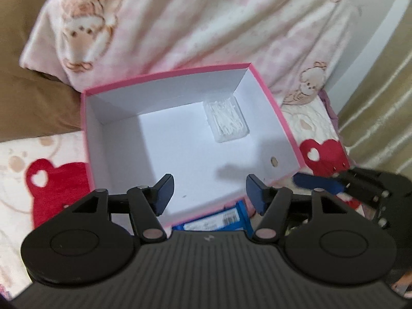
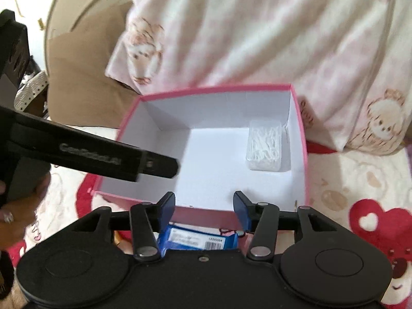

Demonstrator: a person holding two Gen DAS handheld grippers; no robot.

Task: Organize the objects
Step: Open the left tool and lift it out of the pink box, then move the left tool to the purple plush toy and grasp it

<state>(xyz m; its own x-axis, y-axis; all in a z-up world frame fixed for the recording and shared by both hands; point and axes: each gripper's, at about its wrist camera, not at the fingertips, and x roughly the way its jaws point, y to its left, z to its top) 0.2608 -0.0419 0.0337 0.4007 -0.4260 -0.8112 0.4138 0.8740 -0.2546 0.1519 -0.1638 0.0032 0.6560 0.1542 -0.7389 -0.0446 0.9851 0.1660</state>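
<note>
The pink box (image 1: 278,118) sits open on a bear-print blanket (image 2: 360,185), a clear case of cotton swabs (image 1: 226,118) in its far right corner. A blue packet (image 2: 198,239) lies just outside its near wall. Above that wall, the left gripper (image 1: 208,193) and right gripper (image 2: 204,206) hang with jaws parted, empty. A pink quilt (image 1: 206,20) lies behind the box.

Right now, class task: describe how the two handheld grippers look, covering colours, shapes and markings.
Both are black with two round discs, silver pivot pins and dark blue pads. The left gripper has a ribbed body, with pale lettering on its side in the right wrist view; the right gripper looks smooth.
</note>
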